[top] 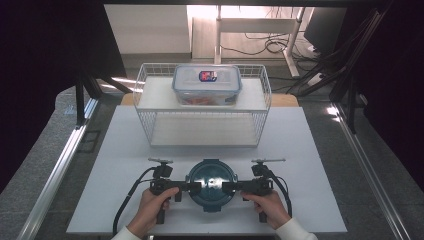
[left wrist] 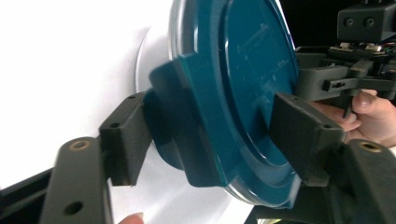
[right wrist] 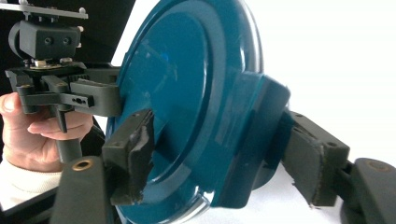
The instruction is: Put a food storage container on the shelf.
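the round teal container [top: 211, 184] sits on the white board [top: 125, 150] near the front edge, between both hands. the left gripper [top: 196, 187] has its jaws partly open around a side latch of the lid, pads seem touching it. the right gripper [top: 227, 188] does the same on the opposite latch. behind stands a wire basket [top: 146, 80] with a clear box [top: 207, 84]

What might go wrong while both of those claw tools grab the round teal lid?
1. The left gripper and right gripper each straddle only a side latch of the round teal lid, so it may tip or slip if lifted.
2. Uneven pulls might skid it across the white board.
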